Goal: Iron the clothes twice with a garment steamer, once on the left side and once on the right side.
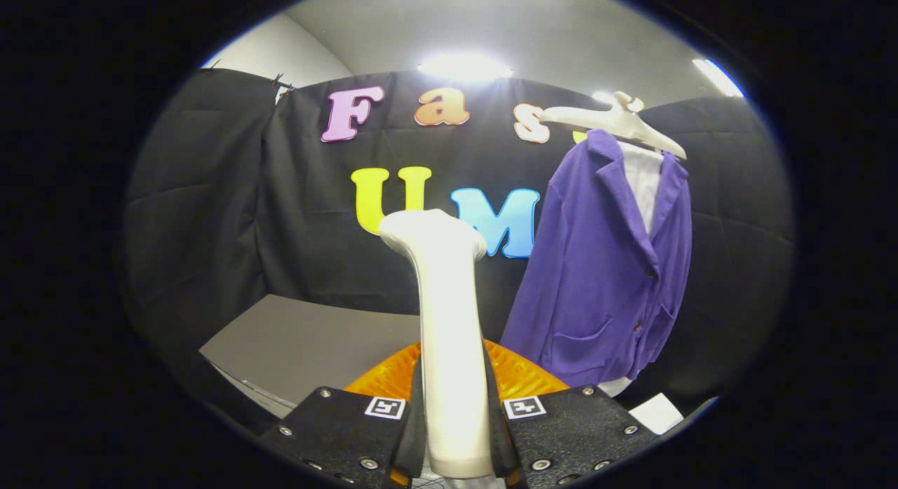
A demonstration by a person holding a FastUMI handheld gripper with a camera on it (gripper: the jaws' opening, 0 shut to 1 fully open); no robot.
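**Steamer pinched upright, jacket off to the right**

The tongs pinch the handle of the white garment steamer, one finger pressed on each side; it stands upright between them, its head bent slightly right. Open room lies between the steamer head and the purple jacket, which hangs beyond the fingers to the right on a pale hanger, a white shirt showing at its collar. The jacket front looks smooth, buttons closed. An orange ribbed object sits behind the fingers; a grey table stretches left, before the black cloth wall.
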